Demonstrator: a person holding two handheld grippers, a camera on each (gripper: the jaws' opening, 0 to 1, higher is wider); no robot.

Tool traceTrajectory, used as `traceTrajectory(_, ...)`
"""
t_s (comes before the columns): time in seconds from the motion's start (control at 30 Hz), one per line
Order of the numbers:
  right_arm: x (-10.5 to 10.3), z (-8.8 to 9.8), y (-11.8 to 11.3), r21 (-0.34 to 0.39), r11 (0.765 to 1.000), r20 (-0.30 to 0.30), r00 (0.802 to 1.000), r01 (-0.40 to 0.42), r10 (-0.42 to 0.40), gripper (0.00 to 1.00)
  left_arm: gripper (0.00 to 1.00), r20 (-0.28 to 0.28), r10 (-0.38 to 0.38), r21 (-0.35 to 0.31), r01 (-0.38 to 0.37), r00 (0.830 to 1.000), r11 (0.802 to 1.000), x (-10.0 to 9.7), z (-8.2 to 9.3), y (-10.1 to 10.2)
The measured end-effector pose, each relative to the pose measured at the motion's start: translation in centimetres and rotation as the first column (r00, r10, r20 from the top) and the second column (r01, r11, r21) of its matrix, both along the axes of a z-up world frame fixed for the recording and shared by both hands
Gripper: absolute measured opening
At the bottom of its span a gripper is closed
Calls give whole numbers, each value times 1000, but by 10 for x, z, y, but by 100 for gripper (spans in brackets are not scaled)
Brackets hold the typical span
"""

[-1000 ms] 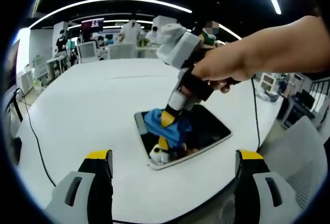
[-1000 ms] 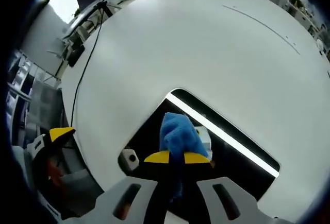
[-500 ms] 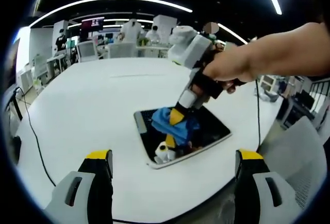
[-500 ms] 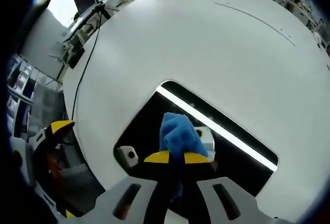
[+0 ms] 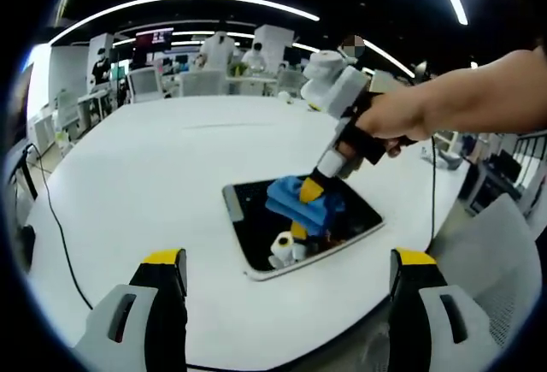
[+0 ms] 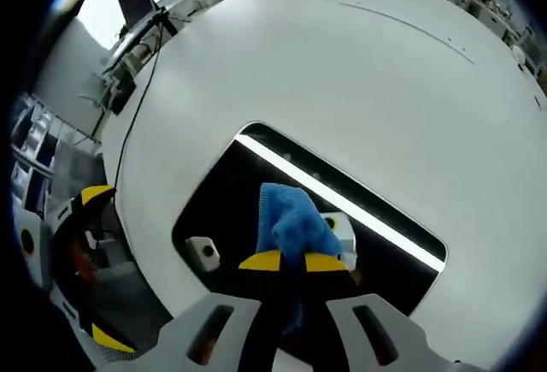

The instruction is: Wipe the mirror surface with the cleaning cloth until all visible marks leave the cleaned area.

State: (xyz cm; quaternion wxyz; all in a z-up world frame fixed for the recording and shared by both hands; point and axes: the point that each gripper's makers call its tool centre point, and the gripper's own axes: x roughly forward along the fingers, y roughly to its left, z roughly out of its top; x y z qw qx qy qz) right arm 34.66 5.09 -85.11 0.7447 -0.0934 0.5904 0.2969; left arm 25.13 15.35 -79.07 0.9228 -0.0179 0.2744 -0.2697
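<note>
Cable (image 5: 53,218) — well left of mirror (image 5: 256,235)

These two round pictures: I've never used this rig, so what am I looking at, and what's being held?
Each picture comes from a camera riding on a hand-held gripper. The left gripper view looks across a white table at the right gripper, held by a person's hand. The left gripper is open and holds nothing. The right gripper view looks down its own shut jaws. They pinch a blue cleaning cloth against the dark mirror lying flat on the table.
</note>
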Motion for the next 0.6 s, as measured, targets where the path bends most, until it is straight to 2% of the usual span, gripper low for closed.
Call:
traceTrajectory(0.23, 3, -4, -8, 2, 1000, 1, 1000, -1, 1, 1, 99, -1, -2, -2, 2, 1000, 1000, 0, 0, 0)
traceTrajectory(0.6, -5, 0, -27, 1, 1000, -3, 1000, 1, -1, 1, 99, -2, -9, 1, 9, 1000, 1000, 0, -1, -1)
